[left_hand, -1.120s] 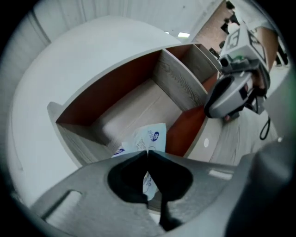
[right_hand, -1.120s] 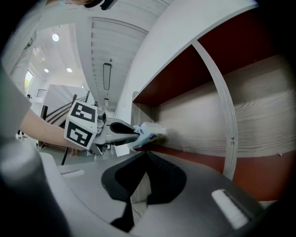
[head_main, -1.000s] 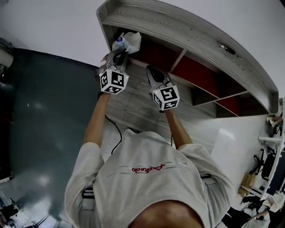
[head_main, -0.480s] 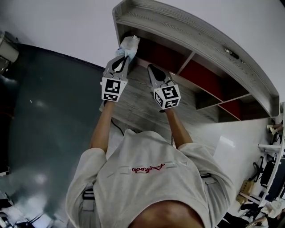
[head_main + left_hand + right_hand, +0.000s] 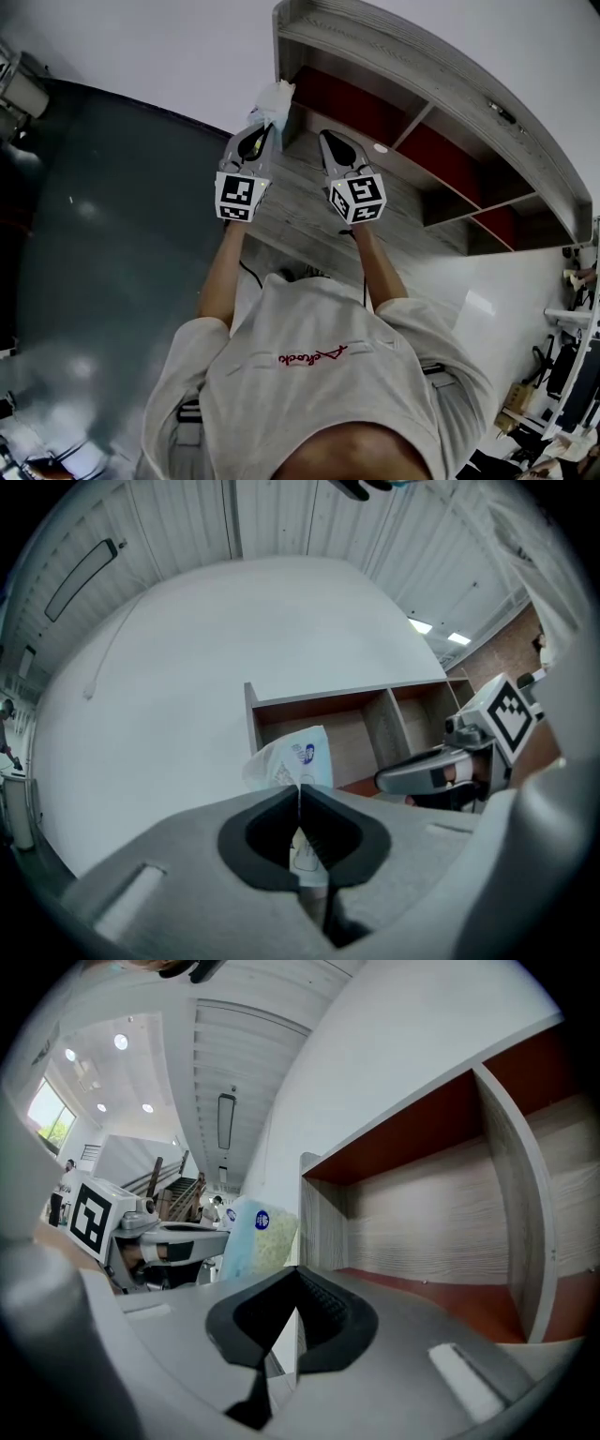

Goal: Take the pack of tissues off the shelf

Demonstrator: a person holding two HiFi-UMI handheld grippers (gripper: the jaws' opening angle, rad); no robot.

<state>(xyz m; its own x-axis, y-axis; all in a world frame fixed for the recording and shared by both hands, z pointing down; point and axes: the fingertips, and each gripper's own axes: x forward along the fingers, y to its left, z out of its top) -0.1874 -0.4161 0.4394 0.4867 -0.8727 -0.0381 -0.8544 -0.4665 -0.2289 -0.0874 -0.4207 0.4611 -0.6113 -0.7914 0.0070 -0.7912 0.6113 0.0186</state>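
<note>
- Our left gripper point(image 5: 300, 794) has its jaws pressed together on the thin plastic edge of the pack of tissues point(image 5: 292, 755), and the pack stands up above the jaws.
- The pack is held in the air, outside the wooden shelf point(image 5: 427, 70), just in front of its left end.
- Our right gripper point(image 5: 298, 1274) is beside the left one, a little apart from it. Its jaw tips meet and nothing is between them.
- It points into the shelf's left compartment, which is reddish inside.
</note>
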